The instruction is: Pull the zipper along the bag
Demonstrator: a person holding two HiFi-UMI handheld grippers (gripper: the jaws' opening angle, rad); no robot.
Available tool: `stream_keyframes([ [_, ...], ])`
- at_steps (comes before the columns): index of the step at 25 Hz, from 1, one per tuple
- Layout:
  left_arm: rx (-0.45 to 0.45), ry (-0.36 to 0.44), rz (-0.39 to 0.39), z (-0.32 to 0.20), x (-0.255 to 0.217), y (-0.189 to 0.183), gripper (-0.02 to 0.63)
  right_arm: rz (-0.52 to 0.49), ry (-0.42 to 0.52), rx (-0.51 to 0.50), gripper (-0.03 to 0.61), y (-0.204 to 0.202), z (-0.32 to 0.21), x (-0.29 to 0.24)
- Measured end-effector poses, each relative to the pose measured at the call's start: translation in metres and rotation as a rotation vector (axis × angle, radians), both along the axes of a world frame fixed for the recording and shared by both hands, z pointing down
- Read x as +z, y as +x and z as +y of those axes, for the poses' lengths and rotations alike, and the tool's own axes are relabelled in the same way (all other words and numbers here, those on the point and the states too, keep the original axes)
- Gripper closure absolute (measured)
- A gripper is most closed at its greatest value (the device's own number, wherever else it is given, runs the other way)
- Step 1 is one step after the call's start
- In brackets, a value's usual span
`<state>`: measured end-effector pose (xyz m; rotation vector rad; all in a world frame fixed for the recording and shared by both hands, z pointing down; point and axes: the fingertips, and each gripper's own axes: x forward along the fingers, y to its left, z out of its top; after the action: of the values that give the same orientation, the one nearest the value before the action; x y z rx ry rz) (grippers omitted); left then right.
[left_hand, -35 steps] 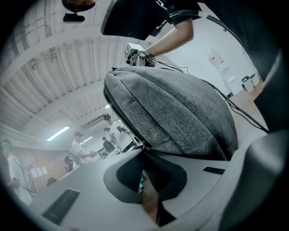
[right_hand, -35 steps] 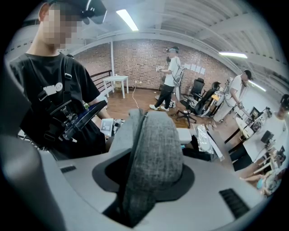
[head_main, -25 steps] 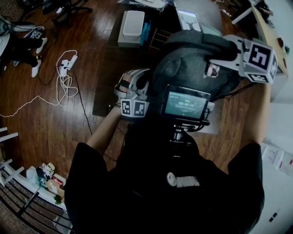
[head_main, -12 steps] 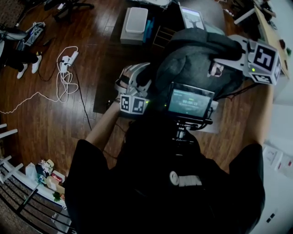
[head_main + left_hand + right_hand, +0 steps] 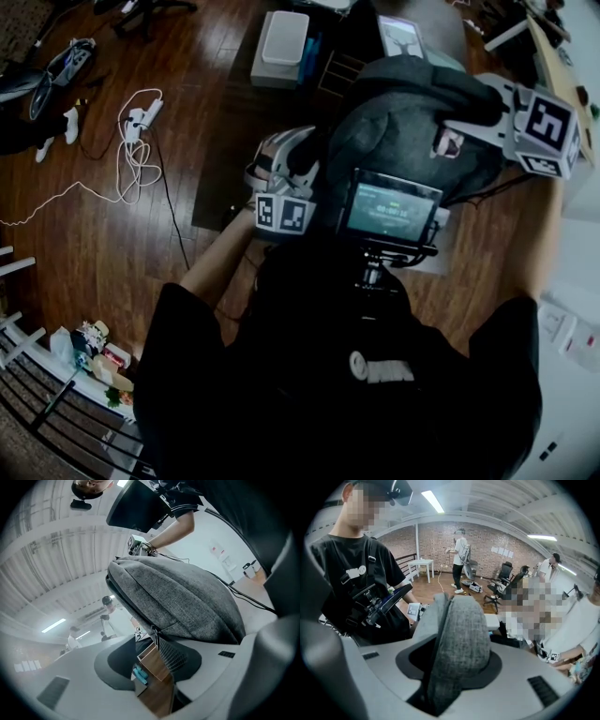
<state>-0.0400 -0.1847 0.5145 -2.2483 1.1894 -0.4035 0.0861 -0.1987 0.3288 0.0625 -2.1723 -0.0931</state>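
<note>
**Two tools on a grey backpack, one clamped, one loose at the zipper**

Both of the person's bare forearms reach forward round a grey backpack (image 5: 403,122) that stands upright in front of them, above the wooden floor (image 5: 112,253).

The left forearm (image 5: 216,267) stretches out low and ends at the left tool (image 5: 300,164), which points level into the bag's left side. In the left gripper view that tool (image 5: 152,663) stands with its jaws apart. They have just been closing a little, yet a clear gap remains. The dark zipper pull (image 5: 153,633) hangs at the bag's lower seam, at the far end of that gap. Neither pad presses on it. A strip of black mesh hangs just beside it.

The right forearm (image 5: 539,244) runs up the picture's right edge to the right tool (image 5: 445,139), which tilts downward onto the top of the backpack. In the right gripper view this tool (image 5: 450,667) is closed on a thick upright fold of the grey fabric (image 5: 459,634), which fills the space between the jaws.

A small monitor (image 5: 389,211) on the person's chest rig covers the bag's near side in the head view.
</note>
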Motion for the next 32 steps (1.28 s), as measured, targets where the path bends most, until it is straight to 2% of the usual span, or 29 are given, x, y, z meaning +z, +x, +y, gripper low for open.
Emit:
stream_keyframes([
  [2,0.007,0.006,-0.021,-0.003,0.000,0.001,0.483,0.000,-0.004,-0.005,0.407,-0.002,0.001,-0.001],
  [5,0.023,0.022,-0.057,-0.005,0.000,0.009,0.593,-0.009,-0.007,-0.006,0.407,-0.004,0.004,-0.003],
  [8,0.014,0.034,-0.073,-0.003,0.001,0.007,0.605,-0.016,-0.009,-0.006,0.407,-0.006,0.005,-0.003],
  [11,0.002,0.019,-0.075,-0.003,0.002,0.004,0.611,-0.015,-0.006,-0.005,0.407,-0.006,0.005,-0.004],
  [16,-0.031,-0.034,-0.017,0.003,-0.002,-0.008,0.611,-0.025,-0.006,0.001,0.407,-0.006,0.006,-0.004],
  [23,-0.047,-0.047,0.041,0.003,-0.016,-0.013,0.609,-0.015,-0.006,-0.001,0.407,-0.003,0.005,-0.002],
  [25,-0.047,-0.047,0.030,0.003,-0.017,-0.013,0.609,-0.025,-0.007,0.001,0.407,-0.004,0.005,-0.002],
  [27,-0.038,-0.040,-0.013,0.003,-0.010,-0.013,0.609,-0.035,-0.008,0.004,0.407,-0.007,0.006,-0.003],
  [31,0.054,-0.020,-0.110,0.009,0.003,-0.009,0.605,-0.023,-0.006,0.003,0.407,-0.007,0.005,-0.004],
  [32,0.083,-0.022,-0.120,0.011,0.004,-0.008,0.578,-0.019,-0.006,0.001,0.407,-0.006,0.005,-0.003],
])
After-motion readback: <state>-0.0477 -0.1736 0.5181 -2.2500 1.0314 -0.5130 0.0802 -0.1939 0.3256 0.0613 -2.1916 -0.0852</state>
